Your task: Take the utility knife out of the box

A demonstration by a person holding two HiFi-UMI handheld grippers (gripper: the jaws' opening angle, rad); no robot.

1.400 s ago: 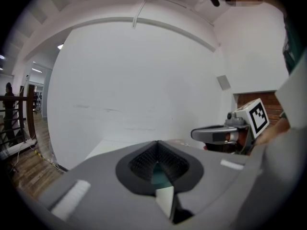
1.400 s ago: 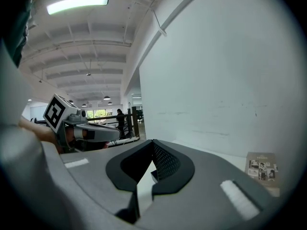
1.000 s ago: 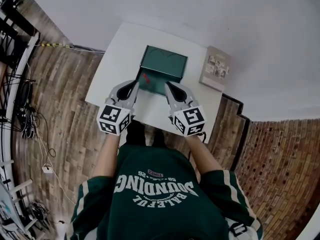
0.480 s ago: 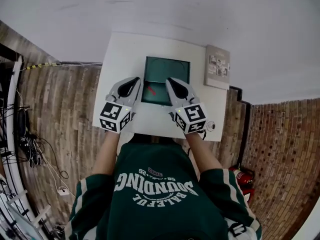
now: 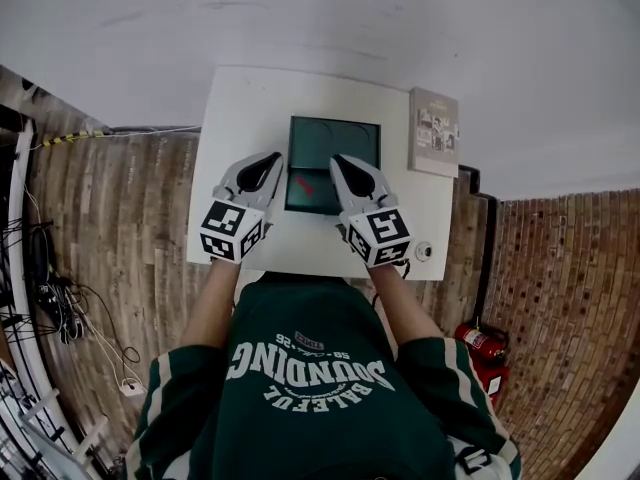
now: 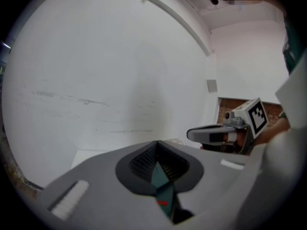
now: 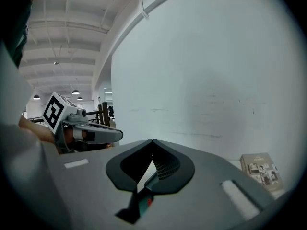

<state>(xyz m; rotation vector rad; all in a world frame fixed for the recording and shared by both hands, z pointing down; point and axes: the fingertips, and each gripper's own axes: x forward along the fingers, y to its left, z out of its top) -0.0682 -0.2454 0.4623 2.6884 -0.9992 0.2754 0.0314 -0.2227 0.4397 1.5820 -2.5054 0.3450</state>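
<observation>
A dark green open box (image 5: 335,146) sits mid-table on the white table (image 5: 240,108). The red utility knife (image 5: 301,185) lies inside it near the front left corner. My left gripper (image 5: 273,158) hovers at the box's left front edge, jaws shut and empty. My right gripper (image 5: 339,162) hangs over the box's front right part, also shut on nothing. In the left gripper view, my left gripper (image 6: 156,145) shows a sliver of green box (image 6: 164,191) and red knife (image 6: 162,203) through its jaw gap. In the right gripper view, my right gripper (image 7: 152,143) shows the same box (image 7: 144,202).
A grey booklet (image 5: 434,133) lies at the table's right edge, also seen as the booklet (image 7: 261,171) in the right gripper view. A small round object (image 5: 422,251) rests at the front right corner. A fire extinguisher (image 5: 478,340) and cables (image 5: 55,303) are on the wooden floor.
The head view has swung to look squarely down on the table. Both grippers keep their places at the box's near edge, still shut.
</observation>
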